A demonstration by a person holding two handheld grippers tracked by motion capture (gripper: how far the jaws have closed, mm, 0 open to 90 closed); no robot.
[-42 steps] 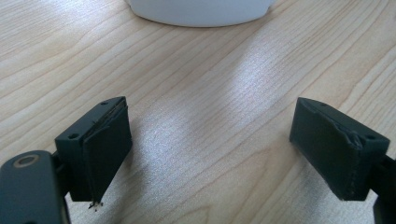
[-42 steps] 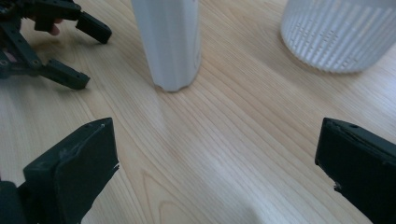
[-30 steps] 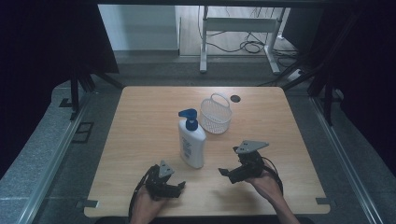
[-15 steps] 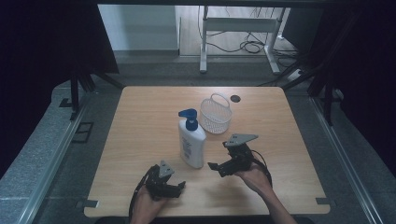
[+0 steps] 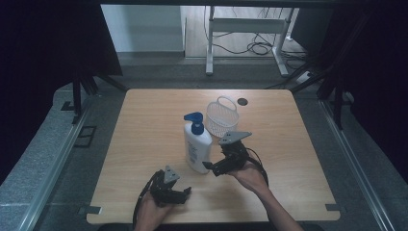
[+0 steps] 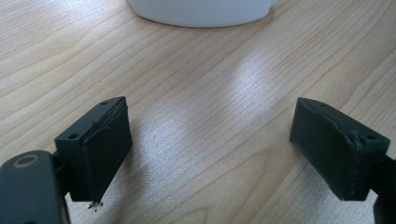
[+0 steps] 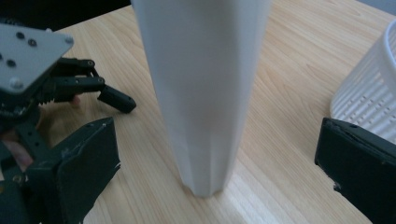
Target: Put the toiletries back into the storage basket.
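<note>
High view: we see a white lotion pump bottle [image 5: 197, 147] with a blue pump head standing upright near the middle of the wooden table [image 5: 144, 120]. Just behind it and to its right sits a white slatted basket [image 5: 222, 117] with a loop handle, close to the bottle, though we cannot tell whether the two touch. A small dark round spot [image 5: 242, 101] lies on the tabletop beyond the basket.

The right gripper [image 5: 210, 167] is held just beside the bottle's lower right side, its tips close to the base. In the right gripper view the jaws stand wide apart with the bottle's white body [image 7: 201, 93] between them, near but not touching either pad; they grip nothing. The basket's ribbed wall [image 7: 369, 102] shows at the right edge there.

The left gripper [image 5: 184, 192] rests low near the table's front edge, well short of the bottle. In the left gripper view its jaws are spread wide over bare wood, empty, with the bottle's rounded base [image 6: 201, 11] ahead.
</note>
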